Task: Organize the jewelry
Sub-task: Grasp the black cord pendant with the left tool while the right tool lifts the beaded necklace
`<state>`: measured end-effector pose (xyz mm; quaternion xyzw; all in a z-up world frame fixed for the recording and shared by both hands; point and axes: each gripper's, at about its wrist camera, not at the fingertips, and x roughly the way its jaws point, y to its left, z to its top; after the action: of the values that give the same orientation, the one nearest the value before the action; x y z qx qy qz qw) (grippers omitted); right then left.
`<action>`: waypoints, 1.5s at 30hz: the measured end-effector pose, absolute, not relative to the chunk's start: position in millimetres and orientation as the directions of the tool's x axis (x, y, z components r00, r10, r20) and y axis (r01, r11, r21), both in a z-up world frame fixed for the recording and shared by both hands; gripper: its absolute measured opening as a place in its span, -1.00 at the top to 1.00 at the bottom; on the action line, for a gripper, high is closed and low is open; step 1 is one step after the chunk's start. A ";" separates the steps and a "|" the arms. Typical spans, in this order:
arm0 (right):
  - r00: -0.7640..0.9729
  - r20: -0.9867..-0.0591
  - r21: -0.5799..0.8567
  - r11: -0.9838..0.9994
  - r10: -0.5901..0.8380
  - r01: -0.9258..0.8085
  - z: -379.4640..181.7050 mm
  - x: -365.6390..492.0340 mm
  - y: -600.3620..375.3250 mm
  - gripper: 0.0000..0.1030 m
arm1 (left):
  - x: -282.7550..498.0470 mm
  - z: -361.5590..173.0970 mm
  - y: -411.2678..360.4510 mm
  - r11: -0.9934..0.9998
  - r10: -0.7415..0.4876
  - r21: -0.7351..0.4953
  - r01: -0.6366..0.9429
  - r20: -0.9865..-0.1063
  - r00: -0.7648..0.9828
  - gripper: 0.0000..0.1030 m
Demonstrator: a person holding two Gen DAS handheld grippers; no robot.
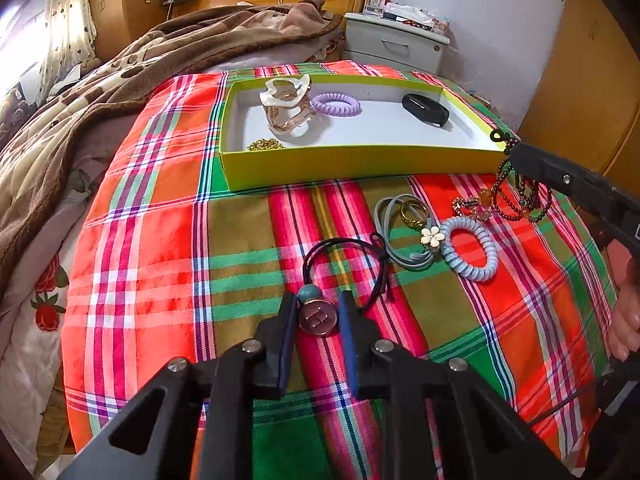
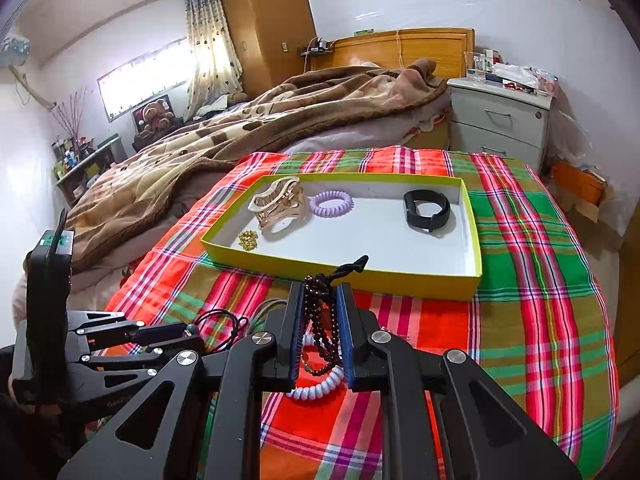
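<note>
- From the left wrist only: loose pieces on the cloth in front of the box, namely a grey hair tie (image 1: 404,232) with a cream flower (image 1: 432,236), a gold ring (image 1: 412,210), a blue coil hair tie (image 1: 474,250), and a small sparkly clasp (image 1: 470,205) beside them.
- From the right wrist only: a window with a dotted curtain (image 2: 210,56), a teddy bear (image 2: 154,118) on a far shelf, a cluttered shelf at left.
- In both: a yellow-rimmed box (image 1: 360,162) lying on a plaid cloth (image 1: 168,248) spread over the bed, holding a pale hair claw (image 1: 286,106), a purple coil tie (image 1: 335,104), a black wristband (image 1: 425,109) and a small gold cluster (image 1: 264,145) in the near left corner.
- Beyond the cloth, a brown blanket (image 2: 256,120), a wooden headboard (image 2: 404,46), a white nightstand (image 2: 500,120) with clutter on top, wooden wardrobes.
- Left tongs (image 1: 318,314): jaws partly apart, lowered to the cloth, with the round button charm (image 1: 318,318) of a black cord hair tie (image 1: 348,260) sitting between the pads; left pad touching or nearly touching the charm, right pad just beside it, firm grasp impossible to tell.
- Right tongs (image 2: 320,308): clenched on a dark bead bracelet (image 2: 320,320), strands hanging between the pads above the cloth, its black knot poking up in front of the box's near wall.
- Fingers of a hand (image 1: 628,320) at the right edge of the left view.
</note>
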<state>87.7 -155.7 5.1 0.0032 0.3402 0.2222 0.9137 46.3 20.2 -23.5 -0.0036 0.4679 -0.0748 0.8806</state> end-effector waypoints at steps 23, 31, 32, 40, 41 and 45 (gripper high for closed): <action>0.689 -0.608 0.149 0.910 0.394 -0.388 14.2 83.0 -159.5 0.68 | 43.2 5.5 26.6 0.982 -0.181 -0.112 0.151 -0.773 0.608 0.58; 0.713 -0.589 0.153 0.918 0.381 -0.364 29.2 85.7 -168.5 0.68 | 50.2 27.3 29.8 0.975 -0.218 -0.142 0.170 -0.740 0.636 0.58; 0.715 -0.587 0.154 0.919 0.380 -0.362 30.5 86.6 -169.3 0.68 | 51.7 29.0 30.1 0.973 -0.228 -0.152 0.173 -0.739 0.635 0.58; 0.729 -0.580 0.155 0.928 0.362 -0.338 41.4 99.2 -177.4 0.68 | 69.8 49.4 28.4 0.968 -0.248 -0.161 0.191 -0.711 0.658 0.58; 0.731 -0.580 0.157 0.930 0.360 -0.333 42.2 101.9 -179.2 0.68 | 71.8 50.3 27.7 0.967 -0.253 -0.166 0.193 -0.708 0.659 0.58; 0.731 -0.580 0.179 0.931 0.360 -0.317 45.1 112.6 -186.7 0.68 | 87.1 57.4 21.2 0.963 -0.267 -0.173 0.206 -0.702 0.660 0.58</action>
<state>112.6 -186.7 45.1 0.0341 0.3184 0.1822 0.9297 87.1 21.2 57.4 -0.0389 0.3911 -0.1300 0.9103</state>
